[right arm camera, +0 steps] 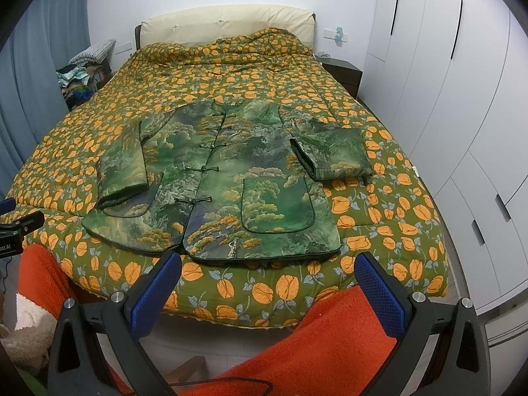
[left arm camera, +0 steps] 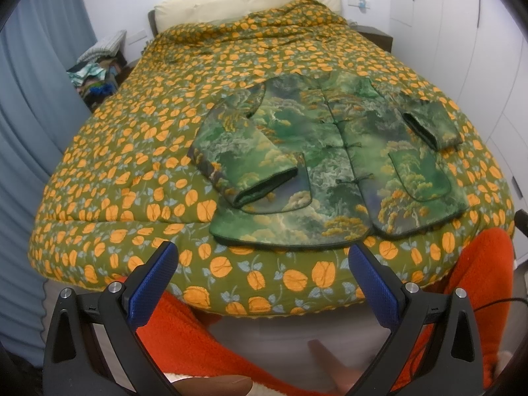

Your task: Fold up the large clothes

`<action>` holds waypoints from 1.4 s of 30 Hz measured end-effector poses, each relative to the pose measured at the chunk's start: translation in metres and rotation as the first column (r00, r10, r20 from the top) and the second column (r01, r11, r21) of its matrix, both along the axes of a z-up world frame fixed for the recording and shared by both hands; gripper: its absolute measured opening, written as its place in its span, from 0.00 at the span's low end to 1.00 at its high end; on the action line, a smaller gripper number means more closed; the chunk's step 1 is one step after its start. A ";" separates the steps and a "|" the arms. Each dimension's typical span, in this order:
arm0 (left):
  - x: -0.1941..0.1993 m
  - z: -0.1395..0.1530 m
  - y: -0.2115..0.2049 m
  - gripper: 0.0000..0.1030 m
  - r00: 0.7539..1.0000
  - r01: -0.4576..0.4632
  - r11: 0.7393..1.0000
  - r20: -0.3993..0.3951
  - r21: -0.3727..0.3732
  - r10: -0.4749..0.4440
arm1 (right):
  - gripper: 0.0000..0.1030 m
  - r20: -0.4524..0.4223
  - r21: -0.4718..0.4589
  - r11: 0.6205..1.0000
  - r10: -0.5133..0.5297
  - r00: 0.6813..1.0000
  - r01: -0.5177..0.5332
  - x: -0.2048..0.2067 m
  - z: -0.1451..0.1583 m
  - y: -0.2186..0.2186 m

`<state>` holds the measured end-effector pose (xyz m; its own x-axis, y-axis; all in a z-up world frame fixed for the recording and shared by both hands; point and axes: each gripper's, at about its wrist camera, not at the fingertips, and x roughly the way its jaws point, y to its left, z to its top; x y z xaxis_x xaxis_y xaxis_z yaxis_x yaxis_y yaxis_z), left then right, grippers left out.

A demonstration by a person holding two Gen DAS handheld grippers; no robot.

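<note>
A green padded jacket (left arm camera: 333, 161) (right arm camera: 227, 178) with a landscape print and knot buttons lies face up near the foot of the bed, hem toward me. Both sleeves are folded inward, the left sleeve (left arm camera: 244, 158) (right arm camera: 123, 168) down along the body and the right sleeve (left arm camera: 432, 125) (right arm camera: 333, 155) across toward the chest. My left gripper (left arm camera: 262, 257) hovers open just short of the hem's left half, holding nothing. Over the bed's front edge my right gripper (right arm camera: 267, 269) is open too, below the hem's right half.
The bed carries a green quilt with orange flowers (left arm camera: 132, 151) (right arm camera: 389, 211) and a cream headboard (right arm camera: 227, 23). White wardrobes (right arm camera: 462, 99) line the right wall. A nightstand (right arm camera: 343, 72) stands far right, a cluttered one (right arm camera: 82, 79) far left by blue curtains. Orange fleece legs (right arm camera: 330, 336) are below.
</note>
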<state>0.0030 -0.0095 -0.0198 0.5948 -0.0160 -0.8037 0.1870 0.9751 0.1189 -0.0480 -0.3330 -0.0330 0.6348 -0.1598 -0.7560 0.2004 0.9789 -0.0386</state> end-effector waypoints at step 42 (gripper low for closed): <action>-0.002 -0.001 -0.001 1.00 1.000 0.001 1.000 -0.004 0.009 -0.001 | 1.00 0.003 -0.006 1.000 -0.001 1.000 0.001 -0.004 -0.002 0.001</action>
